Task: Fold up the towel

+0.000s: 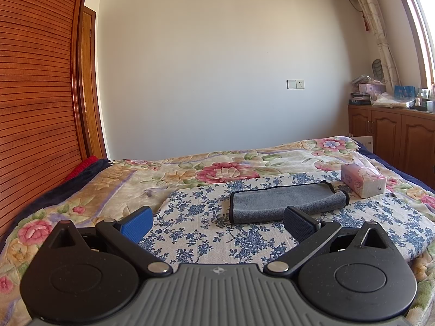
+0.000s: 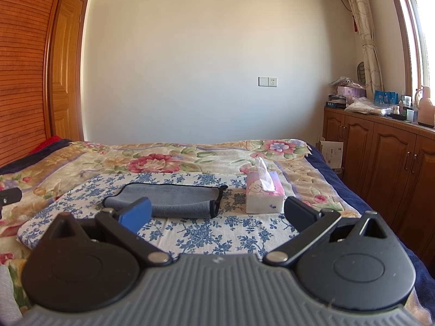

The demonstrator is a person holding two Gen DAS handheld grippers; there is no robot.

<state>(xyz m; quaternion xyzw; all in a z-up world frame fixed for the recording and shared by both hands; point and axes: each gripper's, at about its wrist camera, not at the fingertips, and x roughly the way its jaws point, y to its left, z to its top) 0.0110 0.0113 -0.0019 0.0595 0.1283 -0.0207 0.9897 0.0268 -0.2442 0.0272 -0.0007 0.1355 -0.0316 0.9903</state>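
Observation:
A grey towel with black trim (image 1: pixel 282 199) lies folded into a long strip on a blue-flowered white cloth (image 1: pixel 201 217) on the bed. It also shows in the right wrist view (image 2: pixel 168 199). My left gripper (image 1: pixel 217 221) is open and empty, held back from the towel's near edge. My right gripper (image 2: pixel 217 213) is open and empty, also short of the towel, with the towel ahead and to its left.
A pink tissue box (image 1: pixel 363 180) stands right of the towel, also in the right wrist view (image 2: pixel 263 195). A floral blanket (image 1: pixel 122 187) covers the bed. Wooden cabinets (image 2: pixel 380 157) line the right wall. A slatted wooden wardrobe (image 1: pixel 35 87) stands on the left.

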